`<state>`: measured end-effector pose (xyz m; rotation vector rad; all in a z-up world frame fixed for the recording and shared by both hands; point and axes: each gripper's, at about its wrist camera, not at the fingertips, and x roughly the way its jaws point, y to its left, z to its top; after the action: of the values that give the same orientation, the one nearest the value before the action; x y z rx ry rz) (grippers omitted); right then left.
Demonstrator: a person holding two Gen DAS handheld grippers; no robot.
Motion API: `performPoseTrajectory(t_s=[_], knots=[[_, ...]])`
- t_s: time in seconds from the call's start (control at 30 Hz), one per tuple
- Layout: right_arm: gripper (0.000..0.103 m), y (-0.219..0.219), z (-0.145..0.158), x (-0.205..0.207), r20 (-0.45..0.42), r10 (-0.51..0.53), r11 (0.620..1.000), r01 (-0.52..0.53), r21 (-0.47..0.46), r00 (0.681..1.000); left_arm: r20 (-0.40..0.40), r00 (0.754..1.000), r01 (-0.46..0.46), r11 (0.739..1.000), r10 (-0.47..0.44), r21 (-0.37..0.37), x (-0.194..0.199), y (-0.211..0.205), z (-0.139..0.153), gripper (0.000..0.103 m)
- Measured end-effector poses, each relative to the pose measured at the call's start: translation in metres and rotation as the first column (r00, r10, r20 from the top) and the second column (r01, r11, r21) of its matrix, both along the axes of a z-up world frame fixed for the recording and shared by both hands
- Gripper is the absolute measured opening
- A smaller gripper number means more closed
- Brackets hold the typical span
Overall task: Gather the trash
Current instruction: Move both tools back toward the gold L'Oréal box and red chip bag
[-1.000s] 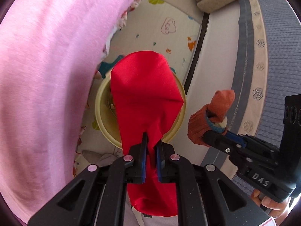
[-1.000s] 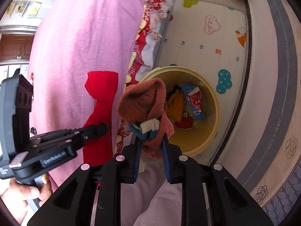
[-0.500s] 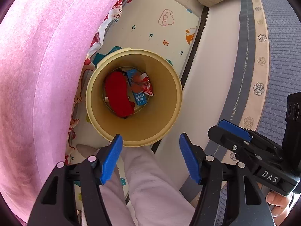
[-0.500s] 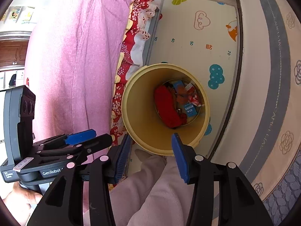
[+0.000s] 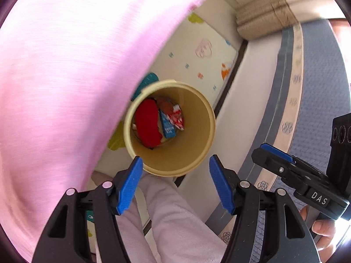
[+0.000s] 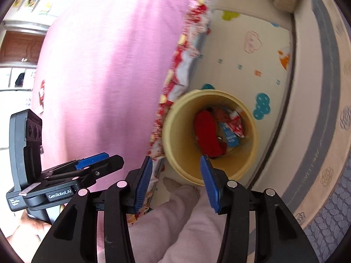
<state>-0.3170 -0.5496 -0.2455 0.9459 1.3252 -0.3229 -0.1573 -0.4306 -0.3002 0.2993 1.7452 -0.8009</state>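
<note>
— What's under your grippers?

— A round, pale yellow bin (image 5: pixel 169 171) with smooth plastic-looking walls, straight ahead of and below my left gripper (image 5: pixel 175 182). Its blue pads are spread apart with nothing between them. My right gripper (image 6: pixel 175 179) is likewise spread and empty, the same bin just beyond its tips.

— And inside the bin?

— At the bottom lies a soft red cloth (image 5: pixel 147 125), oblong; beside it a flat blue packet (image 5: pixel 167 125) and a red-and-white wrapper (image 5: pixel 176 119), crinkled. Behind them sits something rust-brown, maybe knitted; it's too blurred to be sure.

— Anything one camera catches that the other misses?

— The left view shows my right gripper off to its right, held in my hand (image 5: pixel 322 232), over a grey rug (image 5: pixel 318 87) with a cream flowered border. The right view shows a red floral frill (image 6: pixel 188 50) edging the pink blanket (image 6: pixel 109 65) left of the bin, plus wooden cabinets far left. Both show the cartoon play mat (image 5: pixel 197 61) beyond the bin and my pale pink sleeve (image 6: pixel 186 225) below the fingers.
</note>
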Motion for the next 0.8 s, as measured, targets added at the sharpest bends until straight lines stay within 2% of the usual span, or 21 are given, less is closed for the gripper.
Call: performPoseTrajectory(t_s=[0.2,0.33,0.53,0.63,0.8], knots=[[0.046,0.052,0.033,0.075,0.074,0.128,0.992,-0.128,-0.01,0.989,0.064,0.988,-0.137,0.99,0.14,-0.042,0.046,0.072,0.039,0.063],[0.046,0.099,0.058,0.13,0.136,0.214,0.977,-0.214,-0.018,0.967,0.106,0.96,-0.254,0.965,0.261,-0.072,0.082,0.133,0.068,0.064],[0.046,0.167,0.087,0.205,0.215,0.348,0.937,-0.345,-0.05,0.913,0.181,0.881,-0.421,0.899,0.436,-0.116,0.129,0.23,0.11,0.065],[0.046,0.197,0.098,0.24,0.245,0.403,0.914,-0.399,-0.07,0.882,0.22,0.832,-0.488,0.86,0.51,-0.148,0.152,0.274,0.13,0.065],[0.046,0.232,0.116,0.288,0.286,0.465,0.883,-0.461,-0.085,0.838,0.247,0.768,-0.563,0.807,0.591,-0.18,0.181,0.324,0.148,0.065]])
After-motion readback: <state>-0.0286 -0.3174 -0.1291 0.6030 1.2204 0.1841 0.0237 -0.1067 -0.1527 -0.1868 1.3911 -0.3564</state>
